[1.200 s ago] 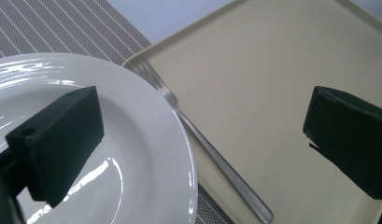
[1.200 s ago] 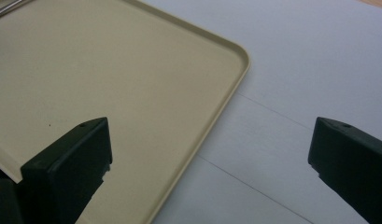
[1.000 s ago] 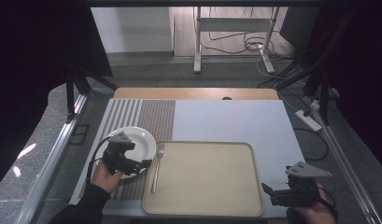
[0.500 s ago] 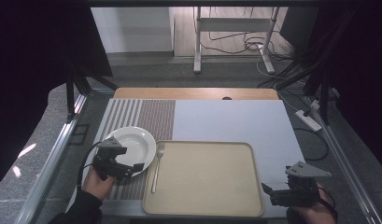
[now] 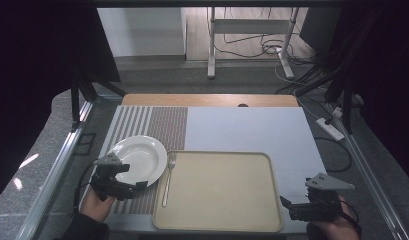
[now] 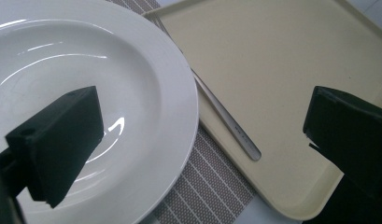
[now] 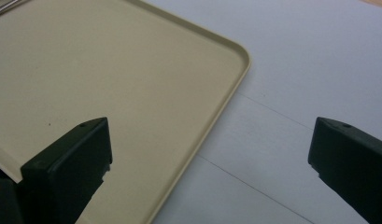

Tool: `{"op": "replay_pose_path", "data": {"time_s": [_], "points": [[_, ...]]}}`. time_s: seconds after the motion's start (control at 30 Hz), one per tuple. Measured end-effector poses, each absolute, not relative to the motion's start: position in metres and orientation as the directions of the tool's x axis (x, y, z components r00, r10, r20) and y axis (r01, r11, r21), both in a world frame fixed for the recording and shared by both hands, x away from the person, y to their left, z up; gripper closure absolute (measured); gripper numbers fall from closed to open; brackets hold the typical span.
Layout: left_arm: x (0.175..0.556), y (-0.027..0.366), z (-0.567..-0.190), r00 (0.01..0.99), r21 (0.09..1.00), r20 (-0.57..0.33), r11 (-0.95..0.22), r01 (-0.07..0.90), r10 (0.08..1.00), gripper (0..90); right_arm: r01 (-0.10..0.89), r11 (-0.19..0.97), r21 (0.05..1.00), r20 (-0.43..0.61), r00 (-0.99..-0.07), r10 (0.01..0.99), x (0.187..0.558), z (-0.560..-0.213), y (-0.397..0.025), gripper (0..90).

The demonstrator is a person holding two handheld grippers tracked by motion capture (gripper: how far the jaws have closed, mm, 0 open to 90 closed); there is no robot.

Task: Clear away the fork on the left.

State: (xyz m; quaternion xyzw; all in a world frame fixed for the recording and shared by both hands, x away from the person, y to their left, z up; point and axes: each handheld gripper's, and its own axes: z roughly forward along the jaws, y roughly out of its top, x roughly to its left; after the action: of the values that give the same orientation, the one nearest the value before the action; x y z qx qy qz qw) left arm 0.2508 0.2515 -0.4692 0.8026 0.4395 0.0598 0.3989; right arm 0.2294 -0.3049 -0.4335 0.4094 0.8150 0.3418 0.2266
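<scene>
The left claw (image 5: 140, 185) sits near the front left corner of the worktop (image 5: 252, 127), spread wide and gripping nothing. In the left gripper view one jaw hangs over the bowl of the white plate (image 6: 86, 84) and the other over the near left corner of the beige tray (image 6: 282, 60), with the plate's rim between them; whether a jaw touches the plate cannot be told. The plate lies on the striped placemat (image 5: 157, 125), just left of the tray. A fork (image 5: 168, 177) lies along the tray's left edge, tines toward the far side. The right claw (image 5: 284, 202) rests by the front right corner of the tray, also spread wide and empty, one jaw above the tray, the other above the bare worktop.
</scene>
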Motion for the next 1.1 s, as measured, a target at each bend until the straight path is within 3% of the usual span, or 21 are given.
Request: {"op": "replay_pose_path", "data": {"time_s": [1.1], "points": [[0.210, 0.274, -0.467, 0.546, 0.702, -0.222, -0.256, 0.664, 0.808, 0.0, 0.515, 0.434, 0.739, -0.092, -0.562, 0.822, 0.230, -0.434, -0.304, 0.3]]}}
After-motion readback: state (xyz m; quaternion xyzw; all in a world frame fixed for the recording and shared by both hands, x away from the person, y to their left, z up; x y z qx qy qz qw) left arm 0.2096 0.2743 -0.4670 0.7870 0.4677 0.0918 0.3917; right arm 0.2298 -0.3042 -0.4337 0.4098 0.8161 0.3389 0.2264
